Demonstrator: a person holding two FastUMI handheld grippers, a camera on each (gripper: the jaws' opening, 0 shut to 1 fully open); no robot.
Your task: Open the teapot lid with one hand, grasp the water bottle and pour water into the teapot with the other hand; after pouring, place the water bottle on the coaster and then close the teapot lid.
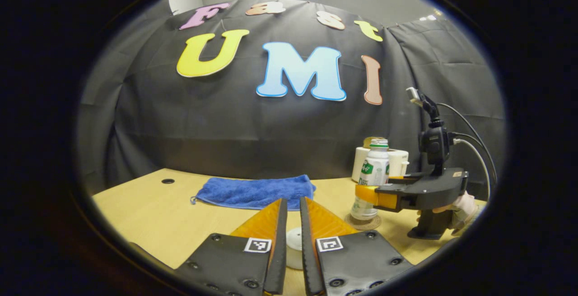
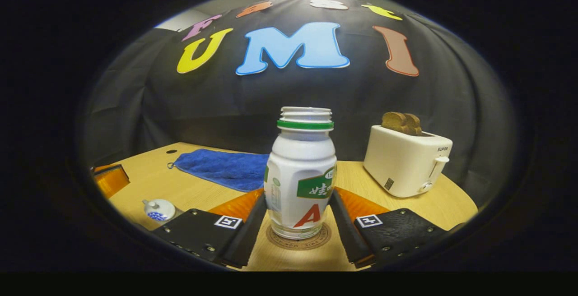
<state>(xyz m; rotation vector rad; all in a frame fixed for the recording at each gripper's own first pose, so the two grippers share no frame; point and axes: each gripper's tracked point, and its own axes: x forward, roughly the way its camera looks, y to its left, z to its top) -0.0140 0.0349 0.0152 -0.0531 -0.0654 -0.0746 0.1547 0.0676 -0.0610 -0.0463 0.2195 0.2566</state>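
Observation:
The uncapped white water bottle (image 2: 300, 174) with a green neck ring stands upright on the round coaster (image 2: 299, 241). My right gripper (image 2: 298, 194) has one finger on each side of it, both touching its sides. The left gripper view shows the same bottle (image 1: 374, 174), coaster (image 1: 363, 222) and right gripper (image 1: 366, 194). My left gripper (image 1: 292, 200) has its fingers nearly together with a thin slit between them. A white rounded piece (image 1: 294, 246) shows through the slit; I cannot tell if it is held. A small white teapot (image 2: 159, 209) with a blue pattern sits at the near left.
A blue towel (image 1: 255, 191) lies at the back middle of the wooden table (image 1: 149, 205). A white toaster (image 2: 406, 163) with toast in it stands at the back right. A hand (image 1: 463, 208) holds the right gripper near the table's right edge.

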